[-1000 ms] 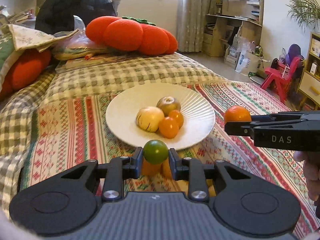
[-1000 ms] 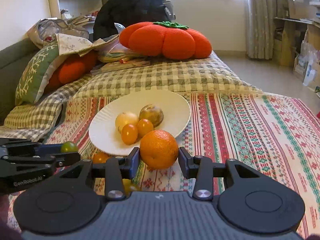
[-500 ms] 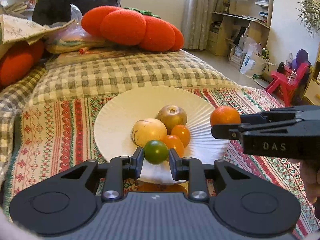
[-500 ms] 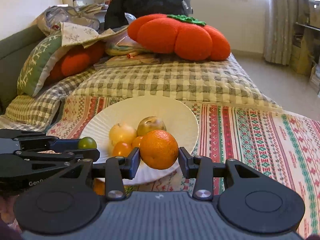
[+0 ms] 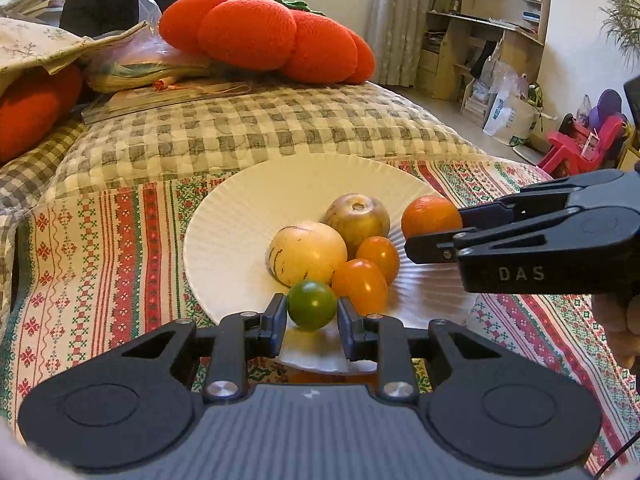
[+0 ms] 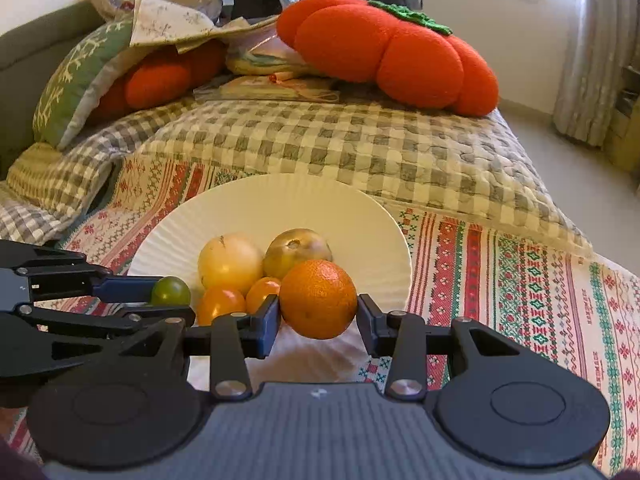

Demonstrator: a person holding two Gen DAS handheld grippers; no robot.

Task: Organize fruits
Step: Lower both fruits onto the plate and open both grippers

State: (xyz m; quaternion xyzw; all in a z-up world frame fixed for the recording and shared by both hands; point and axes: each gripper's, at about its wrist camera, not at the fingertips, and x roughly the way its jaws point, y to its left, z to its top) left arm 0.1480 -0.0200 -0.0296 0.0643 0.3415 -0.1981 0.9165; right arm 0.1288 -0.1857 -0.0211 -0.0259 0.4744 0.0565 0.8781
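Note:
A white ribbed plate [image 5: 240, 220] [image 6: 280, 204] lies on the patterned blanket. On it sit a pale yellow fruit [image 5: 307, 253] [image 6: 230, 260], a brownish fruit [image 5: 357, 218] [image 6: 298, 250] and two small orange tomatoes [image 5: 360, 284] [image 6: 222, 304]. My left gripper [image 5: 312, 312] [image 6: 168, 296] is shut on a green tomato [image 5: 312, 310] [image 6: 171, 291] over the plate's near rim. My right gripper [image 6: 318, 312] [image 5: 432, 224] is shut on an orange [image 6: 318, 299] [image 5: 431, 216] over the plate's right edge.
An orange pumpkin-shaped cushion [image 5: 260, 36] [image 6: 384, 48], books and pillows lie at the back of the checked quilt [image 5: 240, 128]. Another orange fruit [image 5: 332, 376] shows partly under the left gripper. Shelves and a red toy chair [image 5: 576, 148] stand at the right.
Both grippers have moved forward with their fruit, from in front of and beside the plate to over it. The fruits on the plate have not moved.

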